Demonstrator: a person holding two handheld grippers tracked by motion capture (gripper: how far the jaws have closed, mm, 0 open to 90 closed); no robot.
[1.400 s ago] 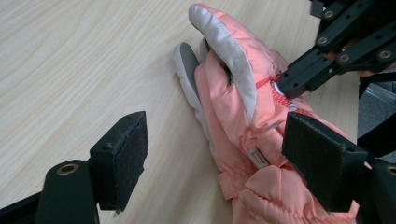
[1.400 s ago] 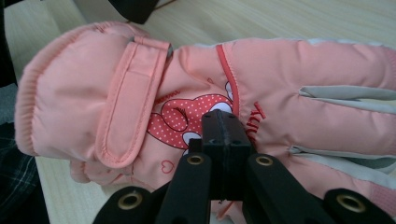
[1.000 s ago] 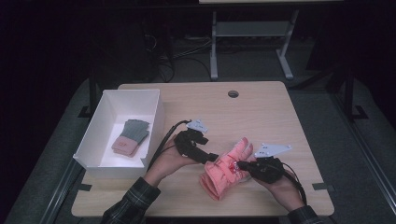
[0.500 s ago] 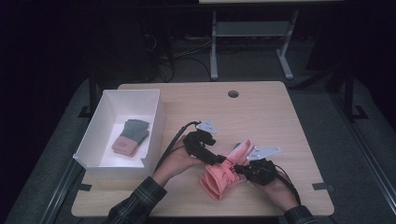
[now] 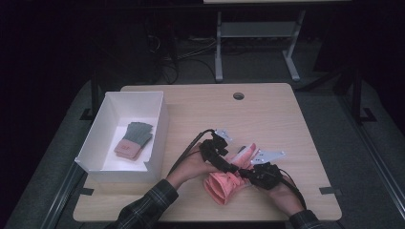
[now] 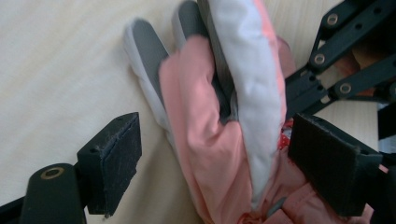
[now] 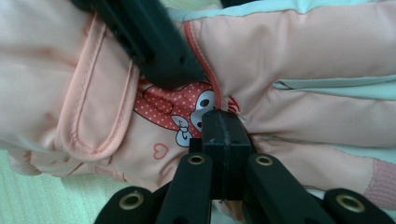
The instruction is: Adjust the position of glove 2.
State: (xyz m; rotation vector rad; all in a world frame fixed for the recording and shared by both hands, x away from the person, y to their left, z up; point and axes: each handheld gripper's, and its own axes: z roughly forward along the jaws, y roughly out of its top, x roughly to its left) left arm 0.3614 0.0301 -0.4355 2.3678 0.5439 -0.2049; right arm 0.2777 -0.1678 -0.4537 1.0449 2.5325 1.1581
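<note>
Glove [image 5: 228, 177], pink with grey-and-white finger panels, lies on the table [image 5: 267, 114] near its front edge, between the two grippers. In the high view its long axis runs diagonally: cuff toward the person and to the left, fingers pointing away and to the right. In the left gripper view the glove runs up between the jaws, fingers toward the top of the frame, cuff end at the bottom by the jaw roots. In the right gripper view the axis lies crosswise to the jaws, with a red dotted owl patch just ahead of the pads.

Left gripper [image 6: 219, 163]: jaws stand wide, one pad on each side of the glove. They have just been opening, with the glove between them. The pad on the left stands clear of the fabric over bare table; whether the pad on the right touches the fabric cannot be told.

Right gripper [image 7: 223, 126]: jaws are closed together, pads flat against each other. Their tip rests at the glove beside the patch. Whether any fabric is pinched between the pads cannot be told. A black link of the left gripper crosses the glove just beyond them.

Box [image 5: 95, 138], white, stands well to the left of both grippers. Inside lies a folded grey and pink item [image 5: 133, 140].
</note>
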